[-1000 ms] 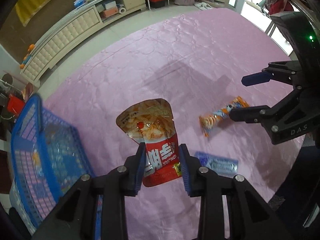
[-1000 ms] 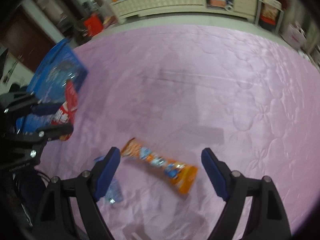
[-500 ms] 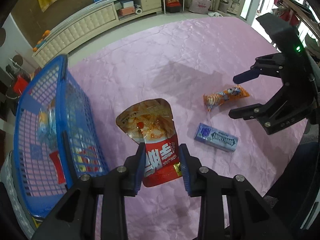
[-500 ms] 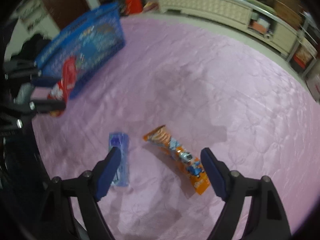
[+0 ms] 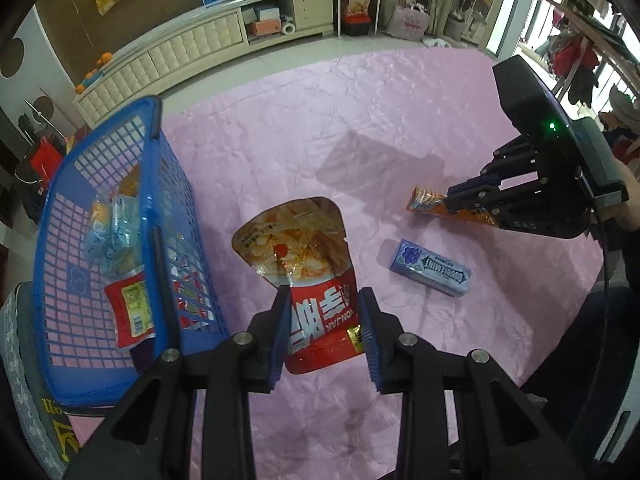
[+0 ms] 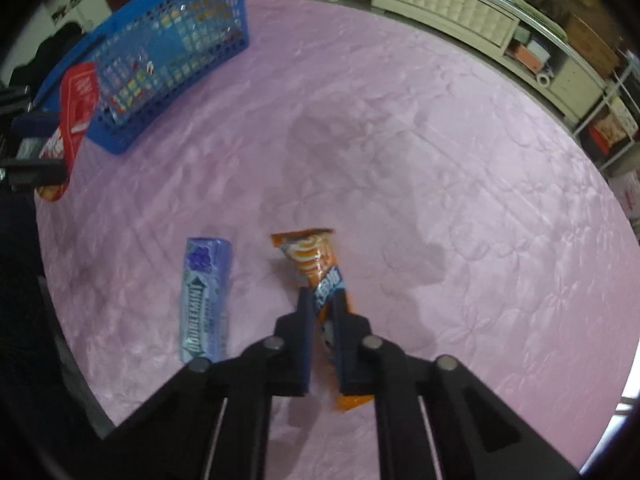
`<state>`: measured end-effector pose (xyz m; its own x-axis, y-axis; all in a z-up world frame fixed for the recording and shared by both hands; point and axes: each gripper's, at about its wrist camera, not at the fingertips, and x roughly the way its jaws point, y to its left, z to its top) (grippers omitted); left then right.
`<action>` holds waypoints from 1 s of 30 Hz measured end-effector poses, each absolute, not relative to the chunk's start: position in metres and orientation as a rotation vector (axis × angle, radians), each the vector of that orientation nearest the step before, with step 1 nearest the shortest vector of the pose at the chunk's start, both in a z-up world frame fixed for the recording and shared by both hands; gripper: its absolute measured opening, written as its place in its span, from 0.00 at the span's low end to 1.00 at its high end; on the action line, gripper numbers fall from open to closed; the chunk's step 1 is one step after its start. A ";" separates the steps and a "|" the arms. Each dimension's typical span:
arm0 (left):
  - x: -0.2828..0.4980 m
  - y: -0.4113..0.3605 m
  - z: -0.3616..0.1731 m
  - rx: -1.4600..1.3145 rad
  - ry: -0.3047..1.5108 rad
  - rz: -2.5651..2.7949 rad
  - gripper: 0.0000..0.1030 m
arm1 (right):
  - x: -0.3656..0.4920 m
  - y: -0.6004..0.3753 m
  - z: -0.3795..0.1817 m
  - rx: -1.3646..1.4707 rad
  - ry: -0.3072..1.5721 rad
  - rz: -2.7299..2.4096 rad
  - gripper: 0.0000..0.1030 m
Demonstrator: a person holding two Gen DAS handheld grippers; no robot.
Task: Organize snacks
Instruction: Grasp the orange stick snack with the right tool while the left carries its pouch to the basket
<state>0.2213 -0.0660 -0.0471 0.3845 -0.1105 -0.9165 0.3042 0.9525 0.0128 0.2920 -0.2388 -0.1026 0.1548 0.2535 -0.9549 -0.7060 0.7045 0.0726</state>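
Partly hidden between my right gripper's (image 6: 320, 312) pads, the orange snack bar (image 6: 310, 256) shows only its far end and a cut-off near corner; the jaws are pressed together on its middle, over the pink cloth (image 6: 400, 160). Just left of that gripper lies the purple gum pack (image 6: 204, 296), apart from the bar. My left gripper (image 5: 322, 328) pinches the lower part of the red konjac pouch (image 5: 300, 248), whose bottom edge sits between the fingers, top pointing away. Left of this gripper stands the blue basket (image 5: 156, 184); its mesh blurs the packets inside. My hand (image 5: 624, 212) is cut off at the frame's right edge.
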 end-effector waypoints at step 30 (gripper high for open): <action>0.177 0.080 0.071 0.103 0.932 -0.167 0.30 | 0.246 -0.116 0.081 -0.493 0.918 0.737 0.05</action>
